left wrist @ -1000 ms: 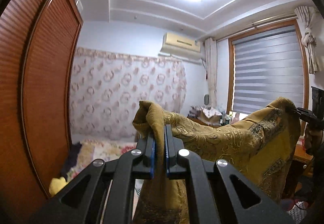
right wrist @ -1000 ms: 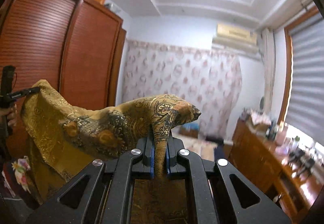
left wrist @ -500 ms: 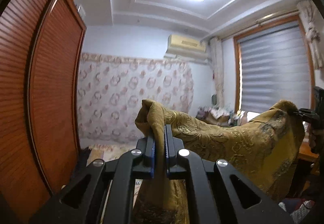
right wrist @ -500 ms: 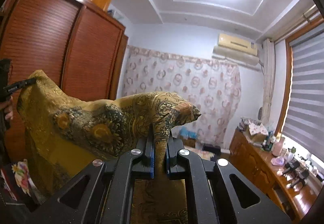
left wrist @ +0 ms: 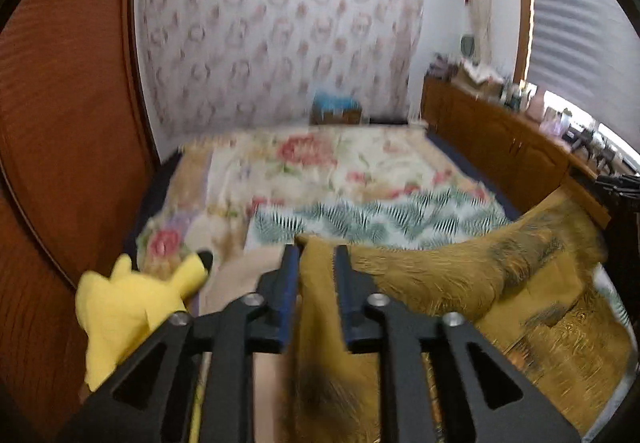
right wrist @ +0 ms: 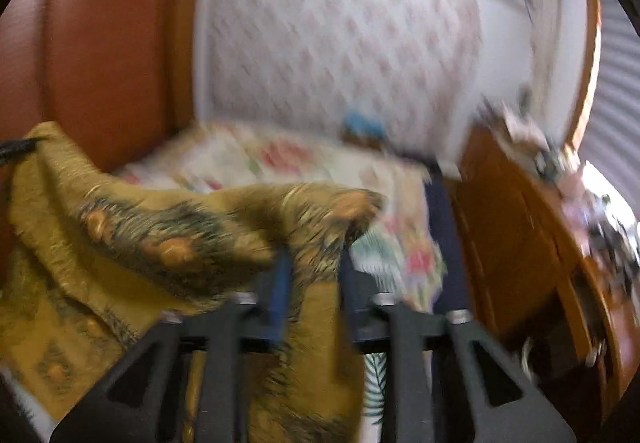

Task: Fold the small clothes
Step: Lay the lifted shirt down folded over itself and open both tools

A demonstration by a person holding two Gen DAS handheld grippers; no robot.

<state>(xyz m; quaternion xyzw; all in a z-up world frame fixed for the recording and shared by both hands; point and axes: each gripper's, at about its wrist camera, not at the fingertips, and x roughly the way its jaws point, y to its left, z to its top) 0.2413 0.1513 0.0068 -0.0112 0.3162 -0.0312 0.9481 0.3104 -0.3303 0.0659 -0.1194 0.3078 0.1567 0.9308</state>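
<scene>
A mustard-gold patterned garment [left wrist: 460, 279] hangs between my two grippers over the bed. My left gripper [left wrist: 314, 255] has its jaws parted a little, with a corner of the garment lying between them. My right gripper [right wrist: 312, 263] also has its jaws parted, with the other corner [right wrist: 320, 219] draped through the gap. The garment sags low to the left in the right wrist view [right wrist: 120, 239]. The right gripper's tip shows at the right edge of the left wrist view [left wrist: 618, 183]. Both views are blurred by motion.
A bed with a floral cover [left wrist: 320, 171] and a palm-leaf sheet [left wrist: 380, 219] lies ahead. A yellow plush toy [left wrist: 132, 295] sits at the near left. A red-brown wardrobe [left wrist: 68, 103] stands left, a wooden sideboard [left wrist: 500, 147] with clutter right.
Both grippers have swung down from ceiling level toward the bed, lowering the garment. Both sets of jaws have gone from clamped to parted.
</scene>
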